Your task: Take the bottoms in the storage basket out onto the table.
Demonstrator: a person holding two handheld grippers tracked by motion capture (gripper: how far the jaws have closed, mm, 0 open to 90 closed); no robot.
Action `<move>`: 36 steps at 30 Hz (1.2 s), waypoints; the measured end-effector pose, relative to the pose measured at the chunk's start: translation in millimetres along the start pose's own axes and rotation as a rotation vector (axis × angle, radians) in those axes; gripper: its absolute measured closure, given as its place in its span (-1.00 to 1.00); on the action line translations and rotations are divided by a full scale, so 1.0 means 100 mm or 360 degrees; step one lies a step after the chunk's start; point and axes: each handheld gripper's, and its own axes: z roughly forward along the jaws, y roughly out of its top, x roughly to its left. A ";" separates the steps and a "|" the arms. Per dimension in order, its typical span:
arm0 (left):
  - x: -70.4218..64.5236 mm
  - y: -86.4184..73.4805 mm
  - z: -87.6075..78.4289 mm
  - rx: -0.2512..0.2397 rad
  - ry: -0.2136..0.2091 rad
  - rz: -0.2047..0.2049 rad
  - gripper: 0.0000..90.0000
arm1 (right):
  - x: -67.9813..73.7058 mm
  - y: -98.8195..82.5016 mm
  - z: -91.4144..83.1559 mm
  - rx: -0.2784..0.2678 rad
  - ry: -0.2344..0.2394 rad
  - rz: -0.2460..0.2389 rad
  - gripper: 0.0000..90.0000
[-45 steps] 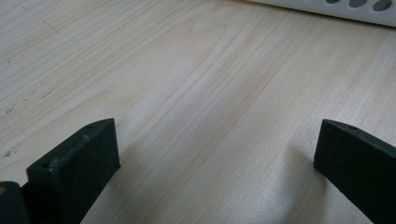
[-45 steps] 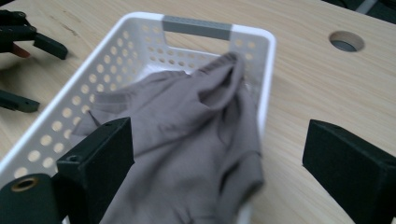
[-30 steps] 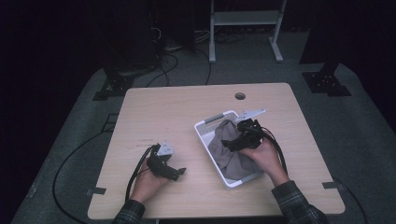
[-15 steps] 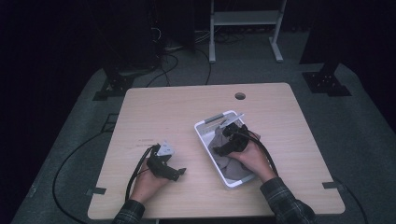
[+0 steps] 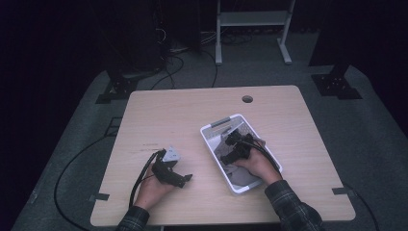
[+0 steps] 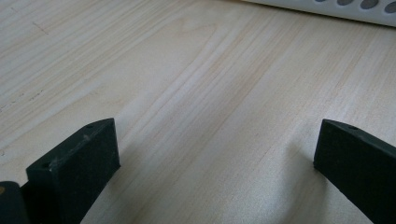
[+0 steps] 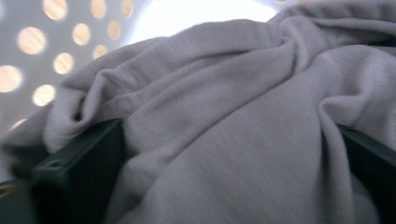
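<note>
A white perforated basket [image 5: 210,129] stands on the wooden table [image 5: 183,120], right of the middle, with a grey cloth [image 5: 244,177] bunched inside. My right gripper [image 5: 229,148] is down in the basket. Its jaws have just been closing a little and still stand wide, with a thick fold of the cloth [image 7: 233,116] between them and the basket wall [image 7: 56,51] behind. My left gripper [image 5: 185,178] rests low over the table near the front left, open, with bare wood [image 6: 187,70] between its jaws [image 6: 217,140]. The basket's side [image 6: 327,9] shows just beyond.
A round cable hole [image 5: 247,99] sits near the table's far edge. Cables trail from both grippers toward the person. A white metal stand [image 5: 250,19] and dark equipment legs stand on the floor behind the table.
My right hand has come down and to the left into the basket, and its gripper is now pushed into the grey cloth. The left hand has stayed where it was.
</note>
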 end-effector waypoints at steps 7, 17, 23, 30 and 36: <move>0.00 0.00 0.00 0.0004 -0.0001 0.0003 -1.00 | -0.02 -0.01 -0.07 -0.0001 0.0023 0.0076 -0.24; -0.01 0.00 0.00 0.0006 -0.0009 0.0012 -1.00 | -0.05 0.06 -0.13 0.0068 0.0061 0.0191 0.29; -0.01 0.00 0.00 0.0006 -0.0010 0.0013 -1.00 | -0.10 0.06 -0.17 0.0045 0.0108 0.0216 0.40; -0.01 0.00 0.00 0.0006 -0.0010 0.0021 -1.00 | -0.10 0.01 -0.31 -0.0102 0.0186 0.0240 0.44; -0.01 0.00 0.00 0.0002 -0.0011 0.0016 -1.00 | -0.12 -0.02 -0.54 -0.0244 0.0241 0.0250 0.44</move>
